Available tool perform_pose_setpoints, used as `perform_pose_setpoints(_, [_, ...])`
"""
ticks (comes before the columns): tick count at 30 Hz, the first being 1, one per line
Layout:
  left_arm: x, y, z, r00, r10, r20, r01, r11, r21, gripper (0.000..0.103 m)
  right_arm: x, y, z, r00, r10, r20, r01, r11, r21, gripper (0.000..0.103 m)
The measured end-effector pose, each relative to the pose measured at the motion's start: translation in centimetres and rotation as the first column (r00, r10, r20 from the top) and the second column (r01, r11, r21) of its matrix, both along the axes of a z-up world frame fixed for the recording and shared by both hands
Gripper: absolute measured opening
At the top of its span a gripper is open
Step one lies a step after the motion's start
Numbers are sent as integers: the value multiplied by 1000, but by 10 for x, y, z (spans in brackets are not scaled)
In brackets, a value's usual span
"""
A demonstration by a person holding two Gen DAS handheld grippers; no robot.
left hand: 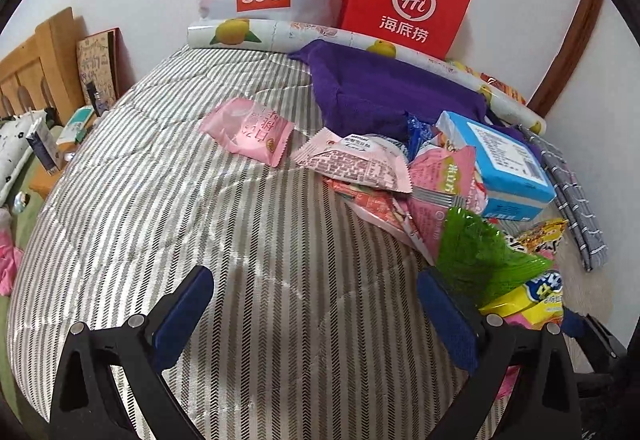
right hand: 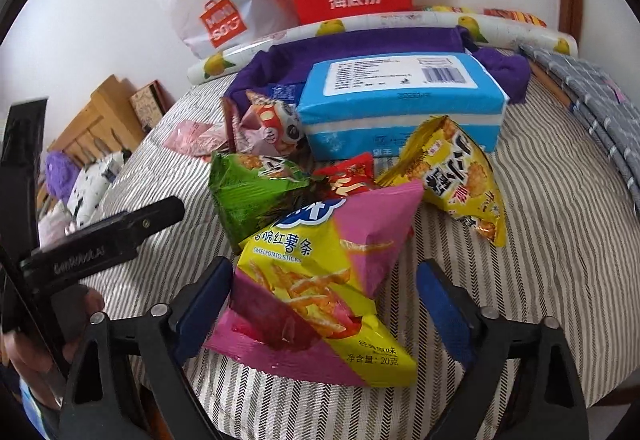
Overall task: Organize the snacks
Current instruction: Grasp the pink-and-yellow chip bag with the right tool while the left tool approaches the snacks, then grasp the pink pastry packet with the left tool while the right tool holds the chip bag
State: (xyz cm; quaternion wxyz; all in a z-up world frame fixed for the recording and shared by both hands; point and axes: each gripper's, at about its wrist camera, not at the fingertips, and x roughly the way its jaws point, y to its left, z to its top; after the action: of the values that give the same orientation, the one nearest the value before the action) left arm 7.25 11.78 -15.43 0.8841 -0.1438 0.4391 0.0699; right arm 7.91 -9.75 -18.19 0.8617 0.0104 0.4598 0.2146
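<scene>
We see the right claw (right hand: 324,300) spread wide around the pink-and-yellow sweet potato sticks bag (right hand: 320,280) without pressing it, at the near edge of the snack pile on the striped bed cover (left hand: 200,240), while the left claw (left hand: 316,304) hangs released over bare cover.

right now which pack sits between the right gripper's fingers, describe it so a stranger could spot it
On the striped bedcover, in front of the blue tissue pack, lies a heap of snack bags. Nearest the camera, between the open fingers of the right gripper, is the sweet potato sticks bag. It alone is yellow and pink, printed "SWEET POTATO STICKS", beside a green bag.
</scene>
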Motion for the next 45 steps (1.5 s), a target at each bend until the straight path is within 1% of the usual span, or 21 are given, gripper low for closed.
perform_pose_setpoints(1, [0, 0, 1, 1000, -3, 2, 3, 1000, -3, 102, -1, 1, 1, 1000, 10, 6, -10, 1000, -2, 82])
perform_pose_setpoints(2, [1, 0, 2, 1000, -3, 3, 3, 1000, -3, 102, -2, 2, 2, 1000, 18, 10, -18, 1000, -1, 76])
perform_pose_setpoints(6, [0, 1, 6, 1000, -12, 13, 12, 1000, -1, 102, -8, 2, 7, 999, 24, 34, -23, 999, -33, 72])
perform_pose_setpoints(10, [-4, 5, 13, 1000, -17, 25, 17, 1000, -1, 102, -11, -4, 14, 999, 19, 42, -18, 999, -27, 72])
perform_pose_setpoints(16, [-3, 7, 24, 999, -15, 50, 15, 1000, -1, 102, -20, -23, 35, 993, -10, 114, 11, 1000, -9, 72])
perform_pose_setpoints(19, [6, 3, 29, 998, -33, 57, 31, 999, 23, 102, -22, -36, 43, 991, -33, 132, 33, 999, 7, 72])
perform_pose_setpoints(25, [35, 3, 37, 997, -36, 65, 33, 998, 59, 102, -22, -59, 53, 985, -79, 155, 77, 997, 21, 72])
perform_pose_setpoints(30, [62, 2, 30, 997, -71, 39, 68, 995, 72, 102, -18, -72, 61, 977, -110, 183, 107, 994, 28, 72])
perform_pose_setpoints(32, [71, 2, 23, 995, -99, 26, 97, 993, 66, 102, -17, -76, 62, 975, -119, 186, 116, 993, 30, 72])
perform_pose_setpoints(35, [82, 2, 12, 993, -117, -3, 117, 991, 66, 101, -12, -80, 62, 974, -136, 184, 132, 991, 31, 72])
perform_pose_setpoints(41, [89, 5, 4, 991, -135, 13, 134, 989, 64, 101, 0, -85, 53, 976, -150, 161, 147, 989, 28, 72])
perform_pose_setpoints(43, [94, 7, -1, 990, -141, -7, 141, 988, 62, 102, 4, -86, 49, 977, -154, 146, 151, 988, 29, 72])
perform_pose_setpoints(45, [95, 10, -3, 990, -142, -7, 142, 988, 53, 102, 7, -87, 45, 978, -161, 134, 159, 987, 26, 72])
